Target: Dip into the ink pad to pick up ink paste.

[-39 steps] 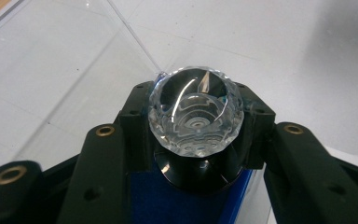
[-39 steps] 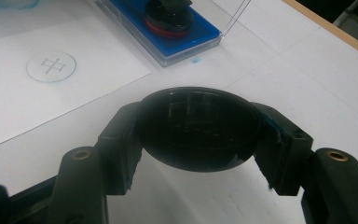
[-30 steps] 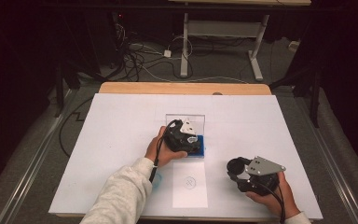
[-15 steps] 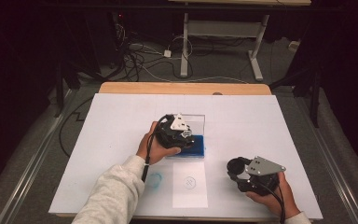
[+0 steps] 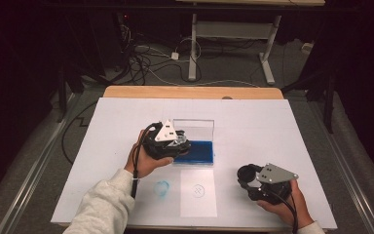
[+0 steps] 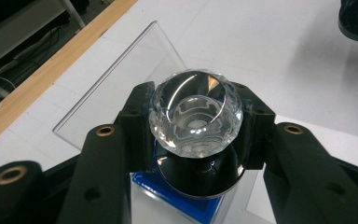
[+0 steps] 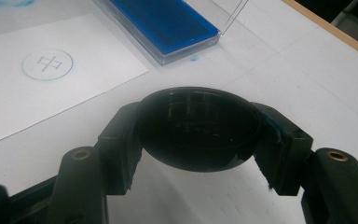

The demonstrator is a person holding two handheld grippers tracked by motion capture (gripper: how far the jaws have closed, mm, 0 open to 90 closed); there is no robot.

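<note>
The white table point(image 5: 272, 126) holds one sheet of paper point(image 5: 198, 204) with one round stamp mark point(image 5: 198, 189), and one blue ink pad point(image 5: 197, 152) in a clear box. The left tool point(image 6: 196, 126) is clenched on the one glass stamp point(image 6: 196, 114), just above the pad. It looks hard, slippery and breakable, so hold its round knob. The right tool point(image 7: 196, 128) grips one dark cap point(image 7: 196, 126).

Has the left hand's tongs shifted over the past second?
Yes. The left tongs, gripping a crystal-topped stamp, slid leftward along the blue ink pad, from over its middle to its left edge.
</note>
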